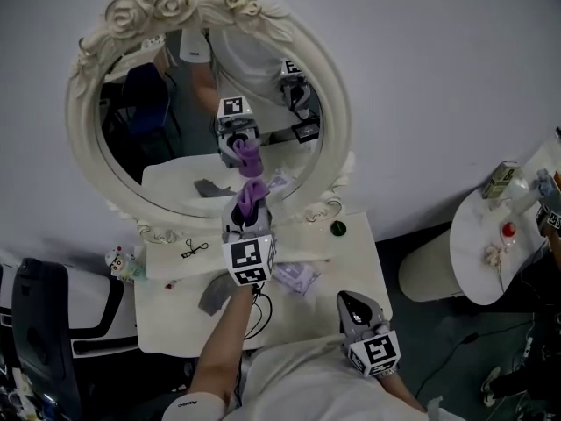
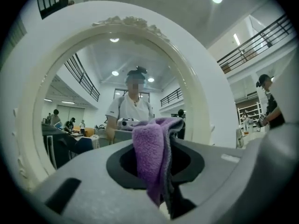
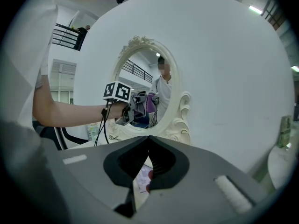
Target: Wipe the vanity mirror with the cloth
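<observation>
The oval vanity mirror (image 1: 337, 112) has an ornate cream frame and stands on a white vanity table (image 1: 166, 323). My left gripper (image 1: 250, 207) is shut on a purple cloth (image 1: 253, 193), whose top meets the lower edge of the glass. In the left gripper view the purple cloth (image 2: 150, 155) hangs pinched in my left gripper (image 2: 159, 146), close in front of the mirror frame (image 2: 205, 101). My right gripper (image 1: 352, 302) hangs low near my body, jaws shut and empty. The right gripper view shows my right gripper (image 3: 148, 143), with the mirror (image 3: 174, 97) and left gripper (image 3: 135, 107) beyond.
On the table lie a grey rag (image 1: 215, 295), a purple patterned packet (image 1: 298, 277), a black looped item (image 1: 195, 249) and a small green object (image 1: 337, 228). A small figurine (image 1: 123, 263) stands at its left edge. A round white side table (image 1: 478, 261) is at right, a black chair (image 1: 39, 323) at left.
</observation>
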Motion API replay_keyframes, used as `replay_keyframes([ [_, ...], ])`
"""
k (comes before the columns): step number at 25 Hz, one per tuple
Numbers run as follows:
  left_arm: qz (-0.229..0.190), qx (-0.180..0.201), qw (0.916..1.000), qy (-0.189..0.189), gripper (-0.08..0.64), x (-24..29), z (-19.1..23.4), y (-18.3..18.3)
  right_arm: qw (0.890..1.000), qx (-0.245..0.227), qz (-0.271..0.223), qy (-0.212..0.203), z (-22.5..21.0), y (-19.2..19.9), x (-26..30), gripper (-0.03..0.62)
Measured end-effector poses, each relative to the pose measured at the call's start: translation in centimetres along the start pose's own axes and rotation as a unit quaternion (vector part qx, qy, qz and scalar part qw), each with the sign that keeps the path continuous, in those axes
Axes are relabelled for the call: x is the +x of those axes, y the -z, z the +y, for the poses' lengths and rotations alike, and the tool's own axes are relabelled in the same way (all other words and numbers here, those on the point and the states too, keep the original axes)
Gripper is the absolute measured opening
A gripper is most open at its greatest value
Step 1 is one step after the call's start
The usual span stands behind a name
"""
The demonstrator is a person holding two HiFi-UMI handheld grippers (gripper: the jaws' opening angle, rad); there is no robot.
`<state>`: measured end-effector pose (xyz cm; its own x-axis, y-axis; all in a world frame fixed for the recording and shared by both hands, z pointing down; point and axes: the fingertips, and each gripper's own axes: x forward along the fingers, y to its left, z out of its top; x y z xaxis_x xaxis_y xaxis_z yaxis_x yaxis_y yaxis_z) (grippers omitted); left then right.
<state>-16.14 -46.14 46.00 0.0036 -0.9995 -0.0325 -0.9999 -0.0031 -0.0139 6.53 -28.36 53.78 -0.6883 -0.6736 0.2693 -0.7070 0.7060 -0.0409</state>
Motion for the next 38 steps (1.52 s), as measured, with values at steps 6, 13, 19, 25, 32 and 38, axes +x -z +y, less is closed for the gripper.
replay_keyframes([
  [6,0.000,-0.002,0.9985,0.054,0.097,3.7,-7.2,1.6,0.998,0.026,0.010,0.062,-4.2,1.7,-2.8,0.008],
  [13,-0.003,0.011,0.9977,0.067,0.095,6.4,-10.2,2.2,0.991,0.059,0.012,0.124,-7.0,3.0,-5.6,0.008],
  [19,0.002,0.026,0.9982,0.053,0.095,6.1,-8.2,2.1,0.992,0.061,0.017,0.110,-6.0,3.1,-4.5,0.008],
  [25,0.008,0.037,0.9990,0.021,0.095,4.1,-3.2,2.0,0.996,0.049,0.015,0.068,-3.3,2.1,-2.3,0.008],
  [32,0.015,0.060,0.9979,-0.021,0.095,1.7,3.1,2.0,0.999,0.033,0.016,0.023,0.0,1.4,0.4,0.008],
  [38,0.017,0.067,0.9957,-0.061,0.095,-0.8,9.5,2.1,0.999,0.032,0.011,0.003,1.8,0.8,2.2,0.008],
])
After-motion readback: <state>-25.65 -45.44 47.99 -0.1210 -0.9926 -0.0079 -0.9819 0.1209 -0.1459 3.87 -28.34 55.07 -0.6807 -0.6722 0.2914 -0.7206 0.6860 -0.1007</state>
